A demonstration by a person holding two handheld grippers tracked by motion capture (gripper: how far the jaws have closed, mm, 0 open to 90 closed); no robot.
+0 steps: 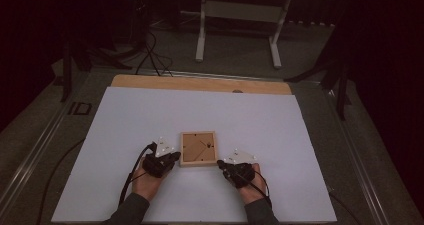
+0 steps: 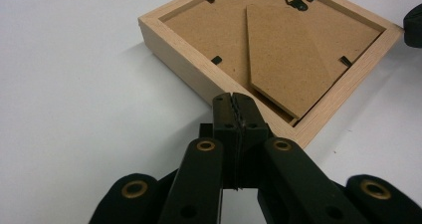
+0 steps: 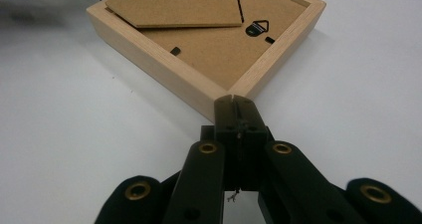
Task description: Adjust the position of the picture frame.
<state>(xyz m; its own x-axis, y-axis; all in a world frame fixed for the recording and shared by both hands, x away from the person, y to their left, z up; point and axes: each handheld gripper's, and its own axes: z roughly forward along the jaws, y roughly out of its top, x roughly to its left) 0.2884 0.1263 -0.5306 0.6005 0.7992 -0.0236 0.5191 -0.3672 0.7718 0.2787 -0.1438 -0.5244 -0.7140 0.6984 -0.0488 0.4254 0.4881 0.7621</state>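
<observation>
A small square wooden picture frame [image 1: 198, 148] lies face down on the white table sheet [image 1: 150, 115], its brown backing board and folded stand facing up. My left gripper [image 1: 173, 157] sits at the frame's near left corner, jaws shut with nothing between them. In the left gripper view its closed tips [image 2: 234, 100] reach the frame's [image 2: 268, 50] wooden edge. My right gripper [image 1: 220, 163] rests at the near right corner, also shut and empty. From the right gripper view, those tips [image 3: 234, 104] stand against a corner of the frame [image 3: 209, 40].
The white sheet covers a wooden tabletop [image 1: 200, 83] whose far strip shows. Beyond the table stands a white desk frame [image 1: 239, 22] on a grey floor, with dark cables [image 1: 152, 55] at the far left. A person's hands and sleeves enter from the bottom.
</observation>
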